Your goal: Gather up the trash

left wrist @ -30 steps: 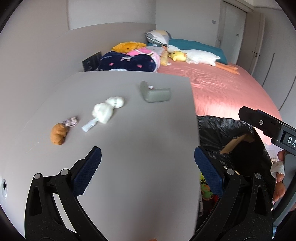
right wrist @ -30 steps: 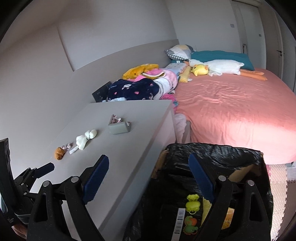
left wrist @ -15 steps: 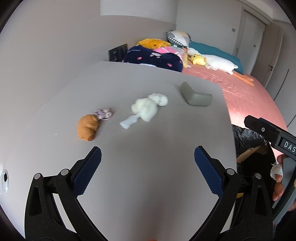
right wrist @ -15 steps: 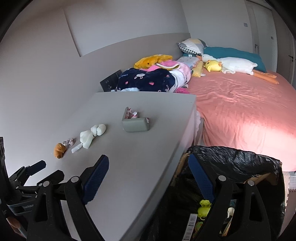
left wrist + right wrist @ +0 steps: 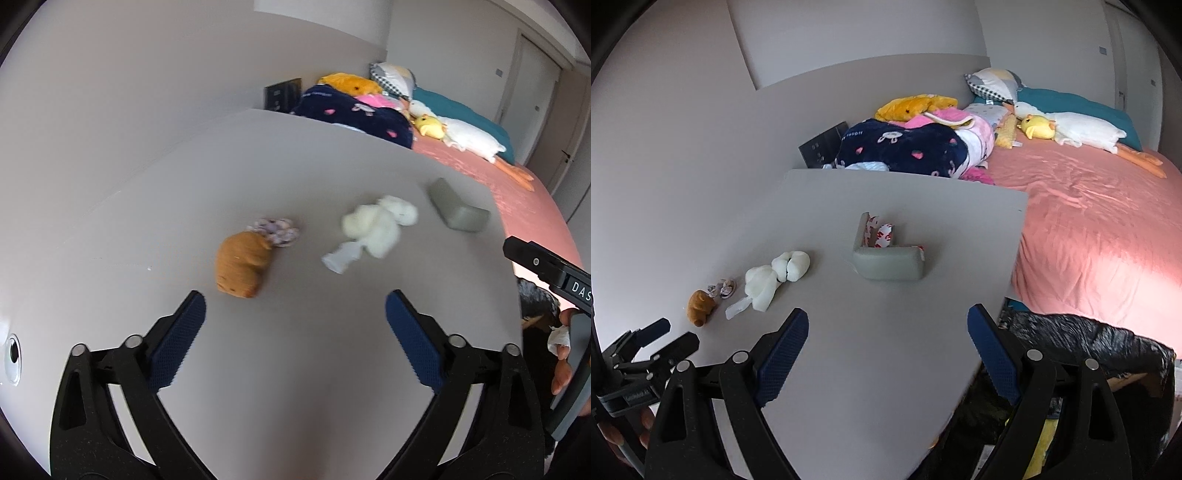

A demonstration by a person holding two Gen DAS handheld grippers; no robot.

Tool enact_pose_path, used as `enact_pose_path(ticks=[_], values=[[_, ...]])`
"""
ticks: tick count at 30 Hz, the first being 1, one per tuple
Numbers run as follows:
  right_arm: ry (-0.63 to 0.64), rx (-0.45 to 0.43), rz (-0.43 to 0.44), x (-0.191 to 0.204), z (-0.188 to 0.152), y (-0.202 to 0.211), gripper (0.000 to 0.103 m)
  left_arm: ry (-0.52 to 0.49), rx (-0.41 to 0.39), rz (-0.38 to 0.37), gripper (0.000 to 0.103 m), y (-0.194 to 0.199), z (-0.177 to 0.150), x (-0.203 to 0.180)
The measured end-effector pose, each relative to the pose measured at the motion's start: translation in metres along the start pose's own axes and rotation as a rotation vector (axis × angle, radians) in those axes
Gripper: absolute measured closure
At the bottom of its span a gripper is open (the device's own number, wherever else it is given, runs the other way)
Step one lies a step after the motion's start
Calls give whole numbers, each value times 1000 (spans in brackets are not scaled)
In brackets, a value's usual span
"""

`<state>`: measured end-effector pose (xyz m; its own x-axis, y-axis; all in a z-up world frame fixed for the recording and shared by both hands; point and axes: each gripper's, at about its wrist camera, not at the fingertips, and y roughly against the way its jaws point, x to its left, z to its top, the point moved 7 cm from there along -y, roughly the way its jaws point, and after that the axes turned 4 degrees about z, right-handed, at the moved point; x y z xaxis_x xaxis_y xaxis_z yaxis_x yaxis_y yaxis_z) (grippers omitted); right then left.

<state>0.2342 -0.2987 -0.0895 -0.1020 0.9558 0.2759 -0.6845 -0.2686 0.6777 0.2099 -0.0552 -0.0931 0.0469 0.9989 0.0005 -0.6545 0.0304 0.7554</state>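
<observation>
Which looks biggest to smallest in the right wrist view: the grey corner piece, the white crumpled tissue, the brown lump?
1. Grey corner piece
2. White crumpled tissue
3. Brown lump
All three lie on the table at a similar distance, so nearness hardly skews the order.

brown crumpled lump (image 5: 242,265): 1 | white crumpled tissues (image 5: 376,225): 2 | small patterned wrapper (image 5: 276,229): 1 | grey corner guard (image 5: 888,262): 1 | black bin bag (image 5: 1082,339): 1 | grippers: 2

1. The white letters "DAS", cut off by the frame edge, stand on the black body of the right gripper (image 5: 546,271), past the right edge of the grey table (image 5: 295,369).
2. Red print on white strips (image 5: 882,234) behind the grey block (image 5: 888,264) on that table is too small to read.
</observation>
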Motion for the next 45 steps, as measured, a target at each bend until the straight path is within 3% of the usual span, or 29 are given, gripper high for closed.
enact_pose_path(ticks=[6, 26, 31, 33, 45], values=[[7, 35, -2, 1, 9, -24, 15, 37, 18, 17, 31, -15, 5, 20], [145, 137, -82, 6, 36, -89, 15, -5, 74, 49, 49, -43, 10, 34], [208, 125, -94, 11, 35, -91, 42, -10, 76, 48, 61, -45, 11, 34], [212, 127, -90, 12, 35, -91, 42, -7, 75, 48, 66, -45, 11, 35], [191, 116, -58, 16, 30, -75, 42, 37, 70, 56, 67, -40, 12, 42]])
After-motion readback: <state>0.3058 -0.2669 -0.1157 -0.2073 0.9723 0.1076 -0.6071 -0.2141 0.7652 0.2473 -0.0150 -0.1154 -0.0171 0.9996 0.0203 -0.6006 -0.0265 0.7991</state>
